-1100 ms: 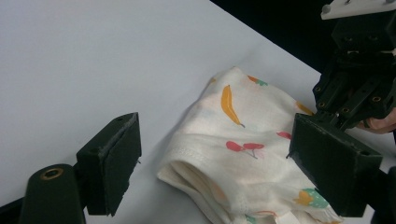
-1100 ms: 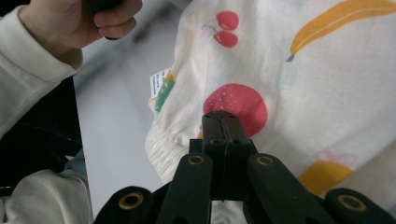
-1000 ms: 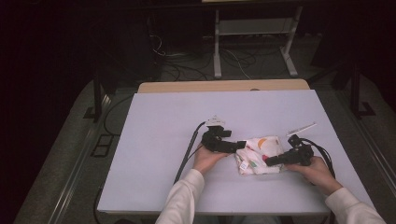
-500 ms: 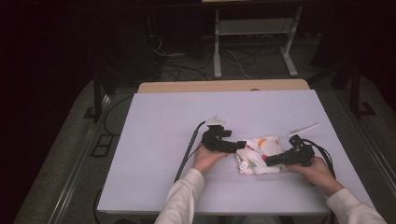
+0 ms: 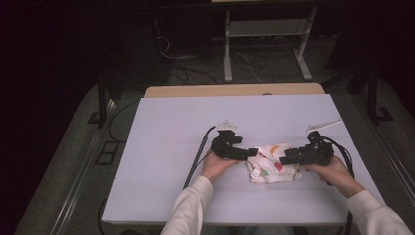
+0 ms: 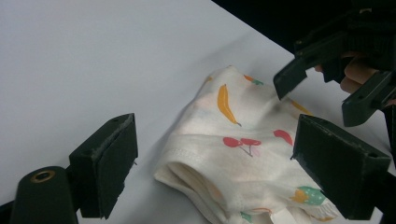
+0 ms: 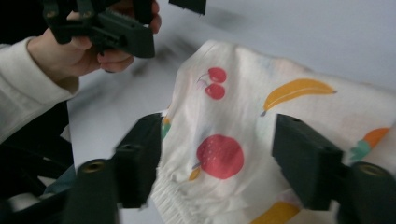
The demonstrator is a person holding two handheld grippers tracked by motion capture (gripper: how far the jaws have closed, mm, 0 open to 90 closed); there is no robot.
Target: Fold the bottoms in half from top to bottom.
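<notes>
Handling read on the folded fruit-print cloth (image 5: pixel 272 163): thin knit cotton, light and floppy, will sag and unfold if lifted from one point, so judged best taken at the thick folded edge or elastic hem (image 7: pixel 177 198), pinching all layers together, one grip per end. It lies flat on the white table (image 5: pixel 161 147), near the person's edge, right of centre, between the two grippers. Long axis runs roughly left-right across the table in the high view, slightly skewed; the stacked fold edge (image 6: pixel 187 175) faces the left gripper (image 5: pixel 248 152), and the hemmed end with a small label sits toward the near side. Left gripper is released, jaws wide, straddling the near corner of the cloth without pressing it. Right gripper (image 5: pixel 285 159) has just been opening; its jaws now stand apart over the cherry and strawberry print, cloth below and between them but pads off it. Nothing is held by either one.
</notes>
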